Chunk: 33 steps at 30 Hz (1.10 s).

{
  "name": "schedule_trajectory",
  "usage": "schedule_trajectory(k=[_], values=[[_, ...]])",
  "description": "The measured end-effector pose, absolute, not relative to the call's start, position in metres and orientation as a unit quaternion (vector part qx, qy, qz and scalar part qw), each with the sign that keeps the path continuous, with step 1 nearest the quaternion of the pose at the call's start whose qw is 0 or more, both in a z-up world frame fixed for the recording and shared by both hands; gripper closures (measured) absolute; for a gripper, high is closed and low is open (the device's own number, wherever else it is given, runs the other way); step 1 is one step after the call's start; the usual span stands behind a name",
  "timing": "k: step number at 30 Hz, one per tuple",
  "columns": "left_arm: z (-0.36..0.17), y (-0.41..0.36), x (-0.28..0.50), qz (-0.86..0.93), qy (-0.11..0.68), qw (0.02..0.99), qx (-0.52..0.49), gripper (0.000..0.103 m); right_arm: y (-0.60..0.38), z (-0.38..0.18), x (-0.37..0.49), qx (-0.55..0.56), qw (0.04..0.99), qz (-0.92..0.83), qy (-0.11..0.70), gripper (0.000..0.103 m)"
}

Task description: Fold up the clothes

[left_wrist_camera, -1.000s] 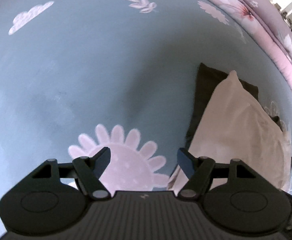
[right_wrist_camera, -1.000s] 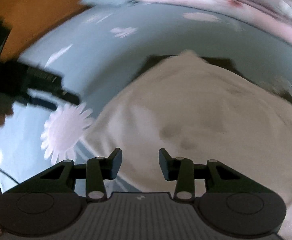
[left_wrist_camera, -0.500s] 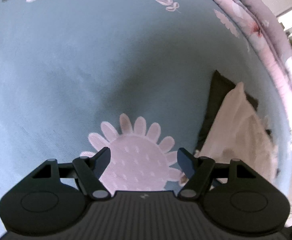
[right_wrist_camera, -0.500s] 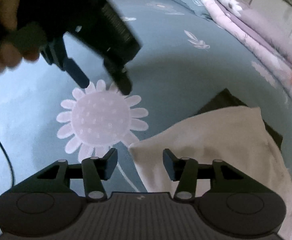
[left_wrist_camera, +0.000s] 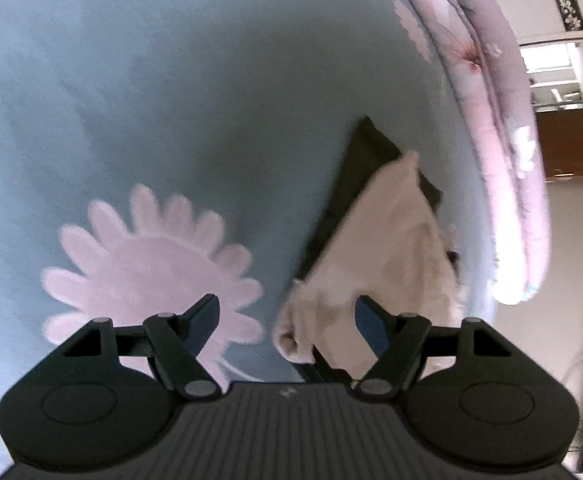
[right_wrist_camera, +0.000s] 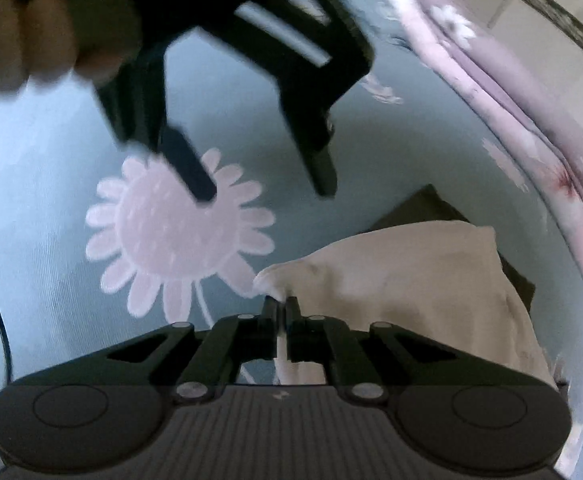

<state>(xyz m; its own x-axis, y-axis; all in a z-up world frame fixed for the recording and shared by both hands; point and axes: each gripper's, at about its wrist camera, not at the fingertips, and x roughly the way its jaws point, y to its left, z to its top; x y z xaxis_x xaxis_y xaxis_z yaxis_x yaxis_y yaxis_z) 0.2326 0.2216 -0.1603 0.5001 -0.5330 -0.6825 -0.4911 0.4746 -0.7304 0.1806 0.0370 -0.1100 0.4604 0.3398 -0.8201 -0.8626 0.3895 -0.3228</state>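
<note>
Right tongs (right_wrist_camera: 279, 307), gaping half a second ago, now clench the near-left corner of the cream garment (right_wrist_camera: 411, 280), lying over a dark garment (right_wrist_camera: 419, 208) on the bed (right_wrist_camera: 51, 280), presumably for folding; left tongs (left_wrist_camera: 287, 316) hover released.

no readable text, brand names or numbers anywhere in either wrist view tbh, closest thing is a tiny pale logo-ish mark on the ribbed black body of the left gripper (left_wrist_camera: 287, 316) and right gripper (right_wrist_camera: 280, 305), and it's too small to make out
</note>
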Motion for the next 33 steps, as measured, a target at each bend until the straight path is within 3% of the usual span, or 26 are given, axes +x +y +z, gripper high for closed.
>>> schedule_trajectory(k=[9, 15, 17, 23, 25, 28, 31, 32, 33], values=[[-0.186, 0.19, 0.264, -0.068, 0.519, 0.654, -0.546, 0.027, 0.024, -0.084, 0.189, -0.314, 0.793, 0.383, 0.356, 0.098], [-0.199, 0.183, 0.298, -0.08, 0.517, 0.667, -0.53, 0.033, 0.02, -0.078, 0.188, -0.293, 0.802, 0.381, 0.355, 0.098], [-0.198, 0.182, 0.311, -0.087, 0.514, 0.678, -0.517, 0.045, 0.018, -0.077, 0.186, -0.291, 0.803, 0.381, 0.354, 0.098], [-0.196, 0.177, 0.341, -0.112, 0.52, 0.696, -0.483, 0.05, 0.016, -0.077, 0.187, -0.285, 0.808, 0.377, 0.352, 0.098], [-0.19, 0.172, 0.344, -0.109, 0.528, 0.719, -0.439, 0.081, 0.015, -0.077, 0.189, -0.281, 0.811, 0.373, 0.353, 0.098], [-0.184, 0.168, 0.34, -0.112, 0.53, 0.736, -0.406, 0.083, 0.011, -0.078, 0.192, -0.274, 0.812, 0.372, 0.356, 0.097], [-0.182, 0.167, 0.337, -0.109, 0.531, 0.742, -0.395, 0.083, 0.005, -0.077, 0.193, -0.267, 0.813, 0.374, 0.357, 0.08], [-0.181, 0.167, 0.336, -0.107, 0.532, 0.742, -0.393, 0.083, 0.001, -0.075, 0.194, -0.263, 0.813, 0.377, 0.358, 0.067], [-0.181, 0.168, 0.339, -0.105, 0.533, 0.742, -0.393, 0.083, -0.006, -0.073, 0.195, -0.255, 0.813, 0.379, 0.361, 0.064]])
